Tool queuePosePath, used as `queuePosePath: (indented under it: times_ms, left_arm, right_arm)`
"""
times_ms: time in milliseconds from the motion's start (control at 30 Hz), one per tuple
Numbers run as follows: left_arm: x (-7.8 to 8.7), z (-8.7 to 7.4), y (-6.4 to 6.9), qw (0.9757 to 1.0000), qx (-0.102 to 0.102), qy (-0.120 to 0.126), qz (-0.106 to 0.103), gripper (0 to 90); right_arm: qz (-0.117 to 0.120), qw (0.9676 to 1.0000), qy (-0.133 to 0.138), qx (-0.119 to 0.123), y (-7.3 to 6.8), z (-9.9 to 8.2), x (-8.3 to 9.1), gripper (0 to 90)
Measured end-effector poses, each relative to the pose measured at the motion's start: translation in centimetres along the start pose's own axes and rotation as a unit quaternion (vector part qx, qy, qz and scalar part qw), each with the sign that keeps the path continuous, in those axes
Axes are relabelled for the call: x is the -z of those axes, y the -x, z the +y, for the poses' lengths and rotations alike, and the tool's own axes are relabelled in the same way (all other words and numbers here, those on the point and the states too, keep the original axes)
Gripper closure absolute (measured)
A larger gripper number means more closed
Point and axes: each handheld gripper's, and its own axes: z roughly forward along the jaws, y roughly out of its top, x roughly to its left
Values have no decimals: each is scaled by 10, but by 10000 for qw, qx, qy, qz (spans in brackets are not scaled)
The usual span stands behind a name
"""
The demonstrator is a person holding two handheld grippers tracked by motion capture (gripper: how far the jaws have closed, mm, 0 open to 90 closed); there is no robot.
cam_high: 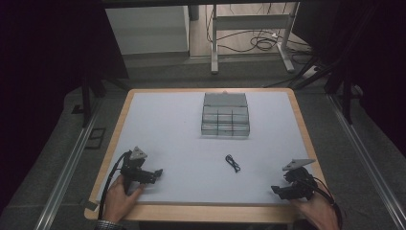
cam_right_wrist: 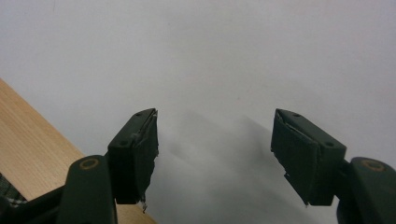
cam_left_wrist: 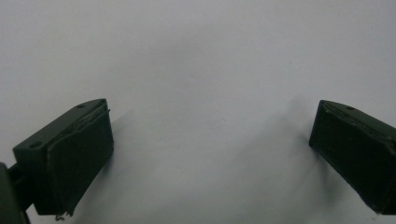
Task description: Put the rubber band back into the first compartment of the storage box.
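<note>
A clear plastic organizer box (cam_high: 225,115) with small compartments stands at the back middle of the white mat (cam_high: 182,143), its lid up. A small black looped cable (cam_high: 233,163) lies on the mat in front of it. My left gripper (cam_high: 157,173) rests on the mat at the front left, held by a hand, jaws pointing right. In the left gripper view the gripper (cam_left_wrist: 210,135) is open over bare mat. My right gripper (cam_high: 277,190) rests at the front right, jaws pointing left. In the right gripper view the gripper (cam_right_wrist: 215,135) is open with nothing between the jaws.
The mat covers a wooden table whose edge (cam_right_wrist: 32,140) shows near the right gripper. Beyond the table are a white desk frame (cam_high: 249,28) and loose cables (cam_high: 258,43) on the floor. Metal rails (cam_high: 67,167) run along both sides.
</note>
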Motion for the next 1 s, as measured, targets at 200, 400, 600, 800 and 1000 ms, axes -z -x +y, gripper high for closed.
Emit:
queuePosePath:
  times_ms: [200, 400, 600, 800, 1000]
  left_arm:
    - [0, 0, 0, 10000, 0, 0, 0, 0]
    - [0, 0, 0, 10000, 0, 1, 1, 0]
    - [0, 0, 0, 10000, 0, 1, 1, 0]
    - [0, 0, 0, 10000, 1, 2, 0, 0]
    - [0, 0, 0, 10000, 0, 0, 0, 0]
  right_arm:
    - [67, 10000, -30, 3, -1, 4, 1, 318]
    - [27, 9998, -159, 110, -5, 9, -2, 325]
    - [13, 9998, -157, 110, -7, 15, -4, 324]
    - [29, 9998, -175, 105, -9, 23, -6, 325]
    - [57, 9996, -239, 140, -12, 32, -9, 332]
